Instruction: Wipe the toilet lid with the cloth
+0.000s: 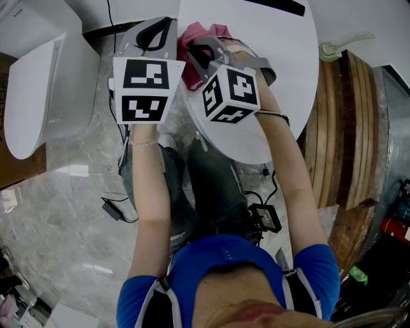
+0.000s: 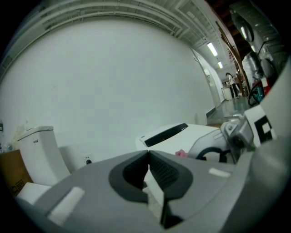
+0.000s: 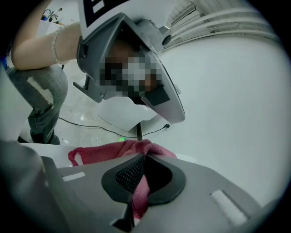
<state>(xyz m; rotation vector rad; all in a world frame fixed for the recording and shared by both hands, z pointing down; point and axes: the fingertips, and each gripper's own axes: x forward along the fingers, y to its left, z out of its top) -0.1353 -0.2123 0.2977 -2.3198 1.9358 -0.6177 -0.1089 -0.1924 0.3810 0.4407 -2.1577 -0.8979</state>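
Head view: the toilet lid (image 1: 35,96) lies closed at 9 o'clock, with the toilet tank (image 1: 32,19) behind it at 10 o'clock. Nothing rests on the lid, and both grippers are well apart from it. The left gripper (image 1: 160,29) is held at about 11 o'clock, just beside the rim of the white round table (image 1: 282,77), its marker cube turned to the camera; this view does not settle how its jaws stand. The left gripper view does: the left gripper (image 2: 148,154) has its jaws together, tips meeting, with nothing between them. That view also shows what the head view cannot, the tank (image 2: 38,150) standing upright against a white wall at 9 o'clock, and at 3 o'clock only a small pink edge of the cloth (image 2: 181,153) on the table, below a black strip (image 2: 163,134). In the head view the cloth (image 1: 208,32) is bunched on the table at 12 o'clock, at the tips of the right gripper (image 1: 195,51). The right gripper view confirms the hold: the right gripper (image 3: 144,157) is clamped on the pink cloth (image 3: 109,150), one fold running down between the ribbed pads, the rest heaped beyond the tips toward 10 o'clock. The same view shows the left gripper overhead at 12 o'clock, a forearm (image 3: 36,41) at 10 o'clock and a cable (image 3: 91,125) on the floor. Wooden hoops (image 1: 346,128) at 3 o'clock appear in the head view only.
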